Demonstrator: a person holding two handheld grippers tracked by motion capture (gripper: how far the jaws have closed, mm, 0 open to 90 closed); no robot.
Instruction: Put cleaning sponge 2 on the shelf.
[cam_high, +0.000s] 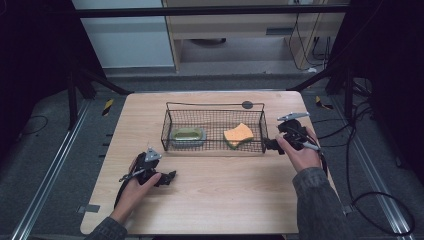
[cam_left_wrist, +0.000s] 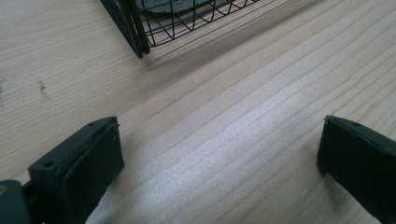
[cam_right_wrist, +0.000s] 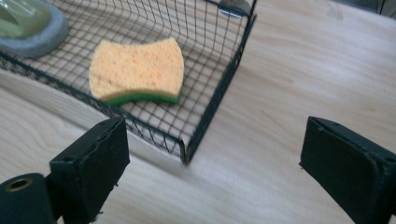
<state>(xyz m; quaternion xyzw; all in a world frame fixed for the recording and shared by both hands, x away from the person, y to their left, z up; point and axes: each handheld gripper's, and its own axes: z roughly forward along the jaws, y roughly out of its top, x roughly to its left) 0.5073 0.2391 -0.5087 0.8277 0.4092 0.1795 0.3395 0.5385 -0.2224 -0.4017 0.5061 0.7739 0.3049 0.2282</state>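
Sponge is lying flat at the right end of the wire basket, long axis running along the basket's length, just inside the corner that the right gripper is facing with jaws spread and holding nothing. Left gripper, also released, is resting on the bench, farther off. Bare bench is lying open right of the basket.

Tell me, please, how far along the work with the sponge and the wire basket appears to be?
Done: the yellow sponge lies inside the wire basket, beside a grey-rimmed green scrubber. In hand: nothing; the right hand-held gripper sits open beside the basket's end, and the left hand-held gripper rests open on the table. Left: apparently nothing on the table to load.
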